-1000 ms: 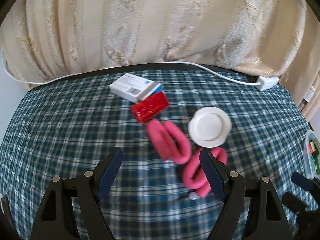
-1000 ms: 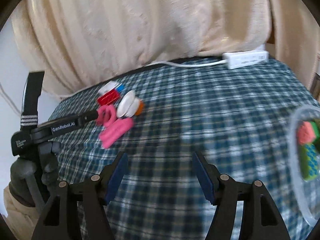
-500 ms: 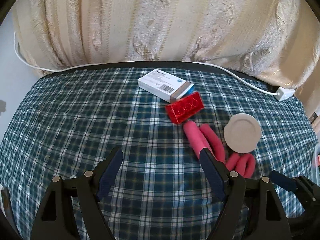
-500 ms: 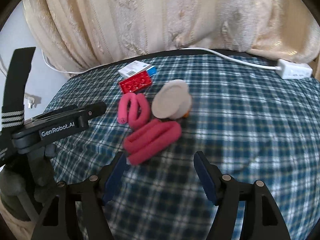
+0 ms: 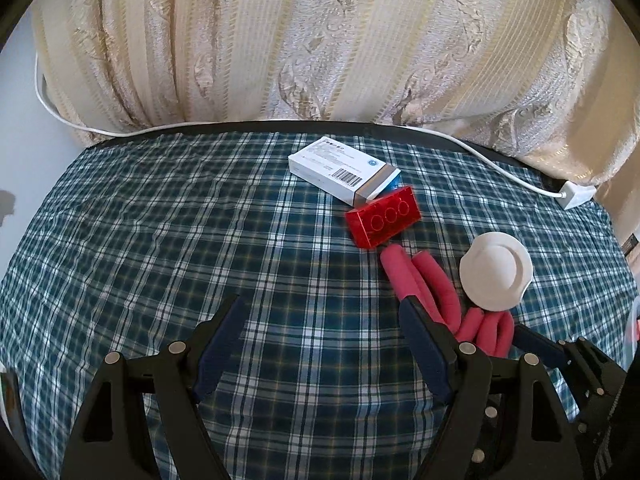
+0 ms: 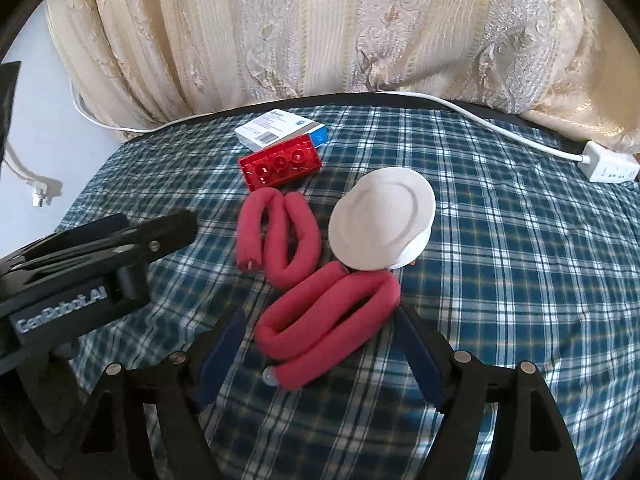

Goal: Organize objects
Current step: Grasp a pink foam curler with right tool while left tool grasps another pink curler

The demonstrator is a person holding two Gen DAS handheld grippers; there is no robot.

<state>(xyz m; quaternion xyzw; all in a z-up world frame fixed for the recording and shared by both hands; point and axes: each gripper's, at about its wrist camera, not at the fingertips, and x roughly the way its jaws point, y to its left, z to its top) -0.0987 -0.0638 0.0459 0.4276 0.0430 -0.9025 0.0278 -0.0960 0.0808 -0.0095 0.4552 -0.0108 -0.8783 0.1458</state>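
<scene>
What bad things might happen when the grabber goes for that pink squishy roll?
The right gripper is opening around the near pink foam roller, which seems to touch the white lid; lifting it might nudge the lid. The second pink roller lies close by and could get dragged along. The foam may also squash and slip.

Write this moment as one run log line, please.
right gripper: opening, fingers around near pink foam roller, no contact | left gripper: open, empty

Left gripper (image 5: 320, 344) agape, right gripper (image 6: 320, 356) opening
</scene>
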